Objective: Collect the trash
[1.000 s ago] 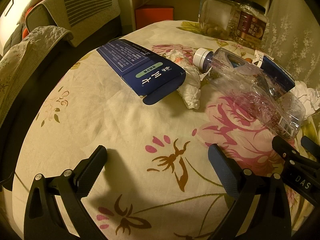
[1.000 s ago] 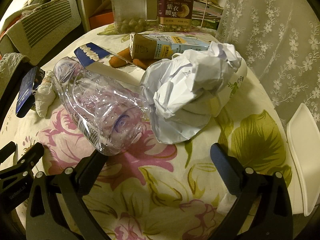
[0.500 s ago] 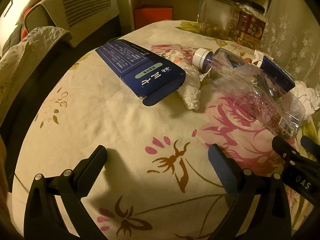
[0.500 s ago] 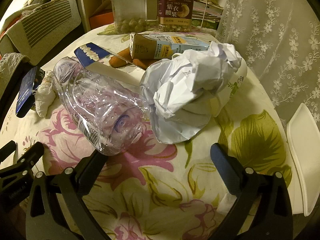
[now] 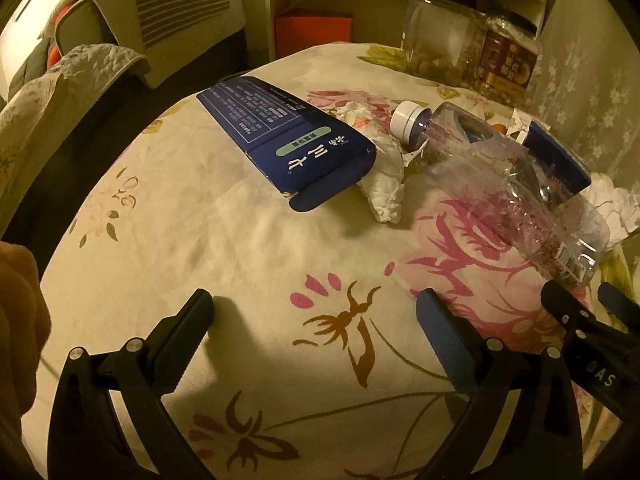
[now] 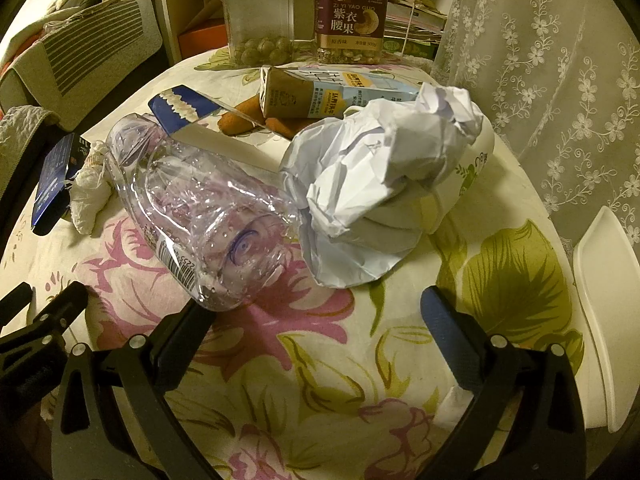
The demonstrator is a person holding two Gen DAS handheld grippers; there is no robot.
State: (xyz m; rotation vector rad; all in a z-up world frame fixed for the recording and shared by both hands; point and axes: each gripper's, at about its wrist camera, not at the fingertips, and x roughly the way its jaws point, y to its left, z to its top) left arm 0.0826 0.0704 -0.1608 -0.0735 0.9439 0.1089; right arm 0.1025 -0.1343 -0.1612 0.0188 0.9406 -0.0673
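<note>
On a floral tablecloth (image 5: 240,248) lies a dark blue carton (image 5: 288,140), a crumpled white tissue (image 5: 384,184) beside it, and a crushed clear bottle (image 5: 508,188) with a white cap. My left gripper (image 5: 314,314) stands open low over bare cloth, short of all of them. From the right wrist view the bottle (image 6: 208,216) lies just ahead, touching a big ball of crumpled white paper (image 6: 384,176). My right gripper (image 6: 316,316) is open, its left finger right under the bottle's base. A drink carton (image 6: 332,94) lies behind.
Two jars (image 6: 304,12) stand at the table's far edge. A torn blue wrapper (image 6: 184,106) and orange snack pieces (image 6: 244,118) lie near the drink carton. A white tray (image 6: 604,304) is off the right edge, by a lace curtain. A hand (image 5: 20,320) shows at the left.
Both grippers have stayed almost still and open. A hand has come into the left edge of the left wrist view.
</note>
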